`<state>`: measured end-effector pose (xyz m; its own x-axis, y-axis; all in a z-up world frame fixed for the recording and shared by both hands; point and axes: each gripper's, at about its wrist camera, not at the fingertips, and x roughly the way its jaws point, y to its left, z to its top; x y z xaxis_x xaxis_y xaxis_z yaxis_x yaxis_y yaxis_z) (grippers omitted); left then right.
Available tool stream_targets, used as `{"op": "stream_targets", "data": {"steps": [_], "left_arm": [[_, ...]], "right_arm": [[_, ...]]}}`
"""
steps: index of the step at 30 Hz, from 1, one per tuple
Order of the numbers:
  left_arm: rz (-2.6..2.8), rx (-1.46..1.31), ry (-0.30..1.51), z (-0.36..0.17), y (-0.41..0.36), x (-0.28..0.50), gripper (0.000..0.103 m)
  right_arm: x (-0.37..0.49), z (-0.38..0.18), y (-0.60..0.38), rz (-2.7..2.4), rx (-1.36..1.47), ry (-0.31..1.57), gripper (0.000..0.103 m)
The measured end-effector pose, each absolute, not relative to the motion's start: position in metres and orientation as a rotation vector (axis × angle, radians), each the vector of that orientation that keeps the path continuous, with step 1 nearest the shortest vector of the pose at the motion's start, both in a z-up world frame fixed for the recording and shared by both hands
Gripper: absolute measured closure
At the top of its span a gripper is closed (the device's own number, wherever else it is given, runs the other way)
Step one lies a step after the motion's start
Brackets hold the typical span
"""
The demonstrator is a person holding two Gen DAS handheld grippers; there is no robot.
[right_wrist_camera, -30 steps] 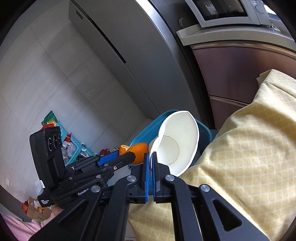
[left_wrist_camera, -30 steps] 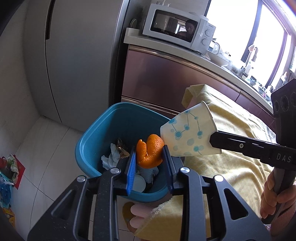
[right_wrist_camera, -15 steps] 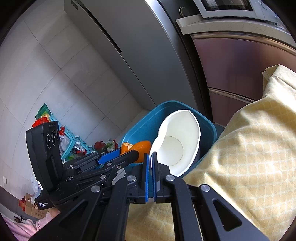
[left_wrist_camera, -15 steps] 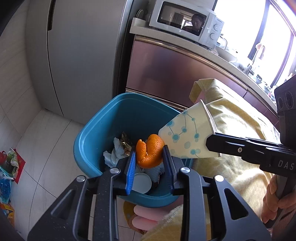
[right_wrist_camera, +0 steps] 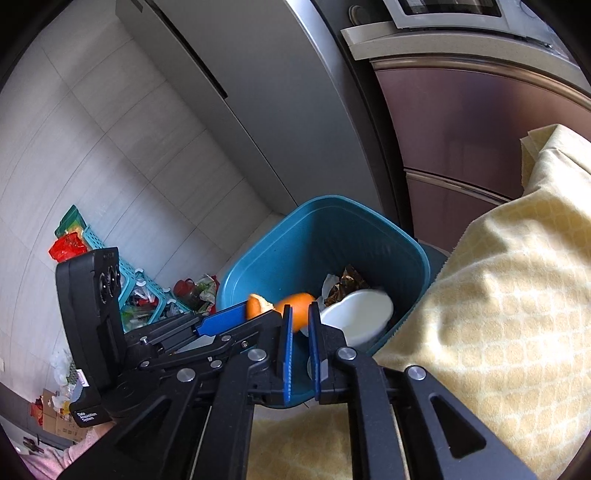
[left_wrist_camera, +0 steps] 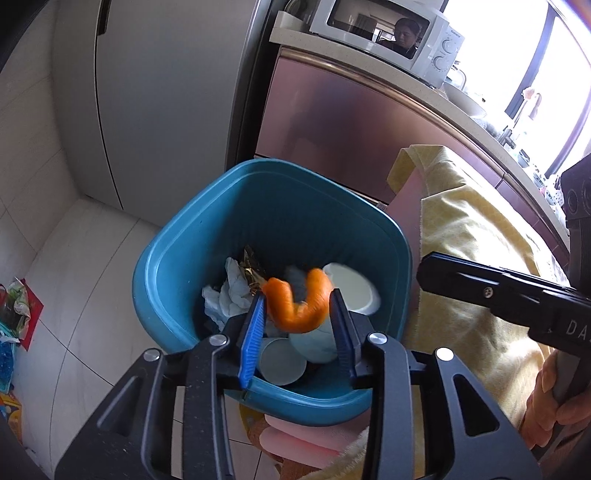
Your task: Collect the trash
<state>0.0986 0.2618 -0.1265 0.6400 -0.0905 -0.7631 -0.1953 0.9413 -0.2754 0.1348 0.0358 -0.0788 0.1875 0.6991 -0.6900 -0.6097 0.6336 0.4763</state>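
Observation:
A blue trash bin stands on the floor below both grippers and also shows in the right wrist view. My left gripper is open over the bin; a blurred orange peel hangs loose between its fingers. The peel also shows in the right wrist view. My right gripper is open and empty above the bin's near rim. A white paper cup lies in the bin on crumpled tissue and other cups.
A table with a yellow cloth borders the bin on the right. A grey fridge and a cabinet with a microwave stand behind. A teal basket with clutter sits on the tiled floor at the left.
My right gripper opened and the paper cup dropped into the bin. My left gripper opened and the orange peel has come loose between its fingers.

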Motion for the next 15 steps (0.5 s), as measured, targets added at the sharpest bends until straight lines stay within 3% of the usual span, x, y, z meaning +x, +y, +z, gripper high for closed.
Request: {"op": "stream_targets", "data": {"steps": [4, 10, 15], "left_arm": [[0.052, -0.371, 0.879, -0.131, 0.264, 0.101, 0.06], [0.029, -0.343, 0.812, -0.113, 0.252, 0.089, 0.046], [-0.01, -0.301, 0.721, -0.086, 0.235, 0.069, 0.033]], "right_arm": [[0.132, -0.077, 0.027, 0.915, 0.113, 1.017, 0.091], [0.118, -0.063, 0.0, 0.89, 0.119, 0.944, 0.072], [0.096, -0.047, -0.033, 0.853, 0.107, 0.855, 0.05]]}}
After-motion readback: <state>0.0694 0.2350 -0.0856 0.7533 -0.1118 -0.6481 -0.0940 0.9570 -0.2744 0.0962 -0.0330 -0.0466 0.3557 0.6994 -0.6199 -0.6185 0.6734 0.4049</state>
